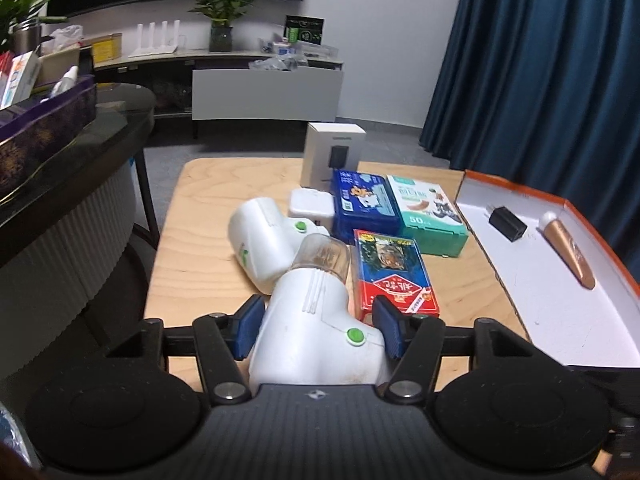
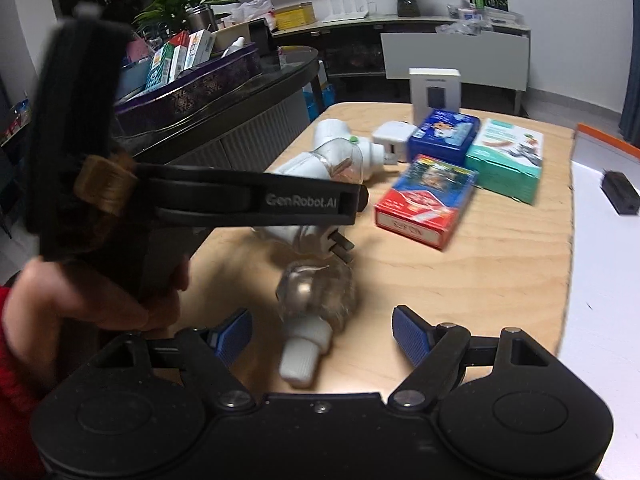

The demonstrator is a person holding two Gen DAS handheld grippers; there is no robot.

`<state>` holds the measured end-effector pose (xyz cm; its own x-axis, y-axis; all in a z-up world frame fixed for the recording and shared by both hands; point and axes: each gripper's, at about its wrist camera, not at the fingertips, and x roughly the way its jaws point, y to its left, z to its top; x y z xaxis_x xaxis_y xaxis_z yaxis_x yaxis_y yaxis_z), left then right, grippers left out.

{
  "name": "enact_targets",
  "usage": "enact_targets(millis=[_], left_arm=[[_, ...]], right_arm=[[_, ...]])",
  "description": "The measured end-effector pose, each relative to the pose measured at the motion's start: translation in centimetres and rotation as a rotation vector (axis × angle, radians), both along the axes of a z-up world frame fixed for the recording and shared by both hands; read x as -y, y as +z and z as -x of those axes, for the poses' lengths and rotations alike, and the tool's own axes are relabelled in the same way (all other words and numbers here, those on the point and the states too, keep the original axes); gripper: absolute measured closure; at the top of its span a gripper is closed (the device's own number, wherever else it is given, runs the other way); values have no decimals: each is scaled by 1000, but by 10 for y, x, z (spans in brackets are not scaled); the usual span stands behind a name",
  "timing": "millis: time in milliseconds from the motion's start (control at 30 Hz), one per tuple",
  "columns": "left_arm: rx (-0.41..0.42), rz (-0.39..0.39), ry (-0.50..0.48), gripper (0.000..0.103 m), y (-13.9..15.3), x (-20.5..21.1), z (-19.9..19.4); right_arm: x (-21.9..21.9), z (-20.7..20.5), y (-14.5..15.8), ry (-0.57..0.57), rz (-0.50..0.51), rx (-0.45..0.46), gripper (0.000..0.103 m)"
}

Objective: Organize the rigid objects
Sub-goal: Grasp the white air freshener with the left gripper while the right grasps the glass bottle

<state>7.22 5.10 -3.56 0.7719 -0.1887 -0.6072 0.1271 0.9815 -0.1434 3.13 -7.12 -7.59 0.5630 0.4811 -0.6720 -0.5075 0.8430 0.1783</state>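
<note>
The left gripper (image 1: 316,330) is clamped on a white plug-in vaporiser (image 1: 316,332): both blue pads (image 1: 246,330) are pressed against its flanks. The vaporiser is a squat white plastic body with ribbed lines on top, a round green button near its right side and a clear bottle (image 1: 322,256) at its far end. It is held just over the wooden table (image 1: 192,216). A second white vaporiser (image 1: 264,244) is seen lying beyond it, touching the bottle.

The right gripper (image 2: 322,336) is held with its jaws well apart, nothing gripped. Between its pads a clear bottle with a white cap (image 2: 312,316) is seen, blurred, lying on the table.

Further out, a red box (image 1: 394,276), a blue box (image 1: 366,204) and a teal box (image 1: 430,216) are grouped near one another.
</note>
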Motion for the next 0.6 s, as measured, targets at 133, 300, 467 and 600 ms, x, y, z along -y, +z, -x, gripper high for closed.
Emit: enact_targets(millis=[133, 300, 467, 600], left_arm=[[8, 22, 35, 42, 3, -9, 4], [20, 52, 68, 43, 8, -17, 6], [37, 48, 70, 43, 15, -13, 13], [55, 47, 68, 43, 23, -5, 22]], right_arm=[[-12, -10, -10, -12, 36, 24, 24], [-13, -8, -13, -3, 54, 67, 41], [5, -3, -4, -30, 40, 83, 41], [30, 1, 13, -85, 22, 113, 41]])
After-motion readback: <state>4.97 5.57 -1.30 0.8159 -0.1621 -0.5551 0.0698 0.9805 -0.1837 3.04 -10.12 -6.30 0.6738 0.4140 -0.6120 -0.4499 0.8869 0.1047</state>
